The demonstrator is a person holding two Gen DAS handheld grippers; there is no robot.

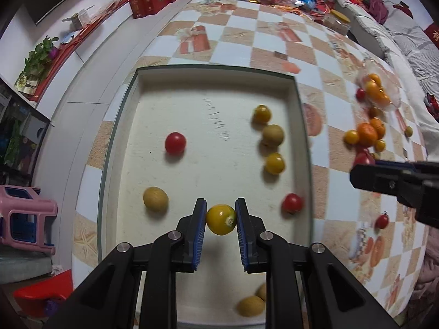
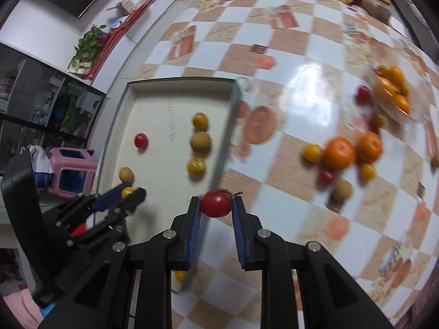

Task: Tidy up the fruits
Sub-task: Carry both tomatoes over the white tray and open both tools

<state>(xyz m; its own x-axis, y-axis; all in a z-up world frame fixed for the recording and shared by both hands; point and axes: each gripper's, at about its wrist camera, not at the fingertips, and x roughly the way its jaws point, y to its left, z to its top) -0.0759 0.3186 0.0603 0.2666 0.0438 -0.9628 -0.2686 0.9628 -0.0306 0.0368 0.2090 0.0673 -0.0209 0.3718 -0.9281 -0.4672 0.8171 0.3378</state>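
My left hand-held gripper (image 1: pixel 221 219) grips a yellow tomato (image 1: pixel 221 219) over the tray (image 1: pixel 301 126); my right hand-held gripper (image 2: pixel 216 205) clamps a red tomato (image 2: pixel 216 203) beside its rim. I should lower both before releasing, so neither rolls.

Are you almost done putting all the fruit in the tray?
About halfway. Several fruits already lie in the tray. In hand: the left gripper holds a yellow fruit over it, and the right gripper carries a red tomato. Left: the oranges and small fruits on the table.
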